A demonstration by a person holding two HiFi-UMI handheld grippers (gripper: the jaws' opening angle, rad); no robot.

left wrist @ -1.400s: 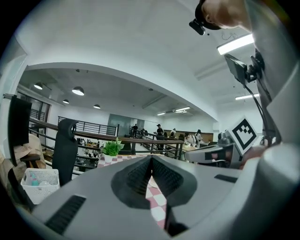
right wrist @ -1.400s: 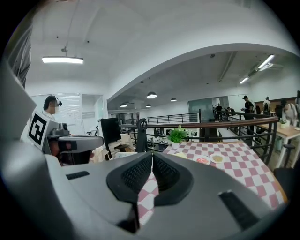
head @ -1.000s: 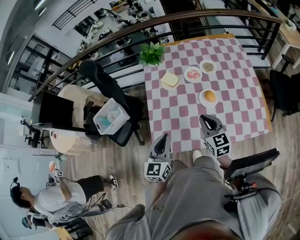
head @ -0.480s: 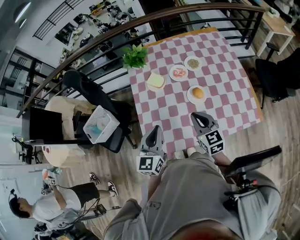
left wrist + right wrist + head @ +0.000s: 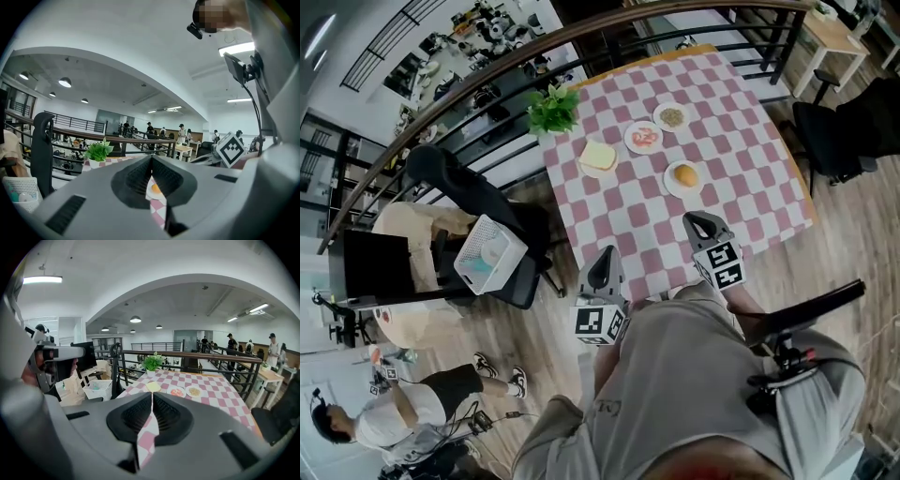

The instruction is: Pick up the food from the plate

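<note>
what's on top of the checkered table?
Green potted plant; pale yellow square slice, red food, brownish food and a round orange bun, each on white plates. The right tongs cover part of the near edge.

The head view looks steeply down from above the person onto the checkered surface (image 5: 750, 187), which lies ahead, well apart. The left tool (image 5: 602, 261) view and right tool (image 5: 699, 223) view look low, nearly level, along their jaws toward it. All three share the potted plant (image 5: 553, 108).
</note>
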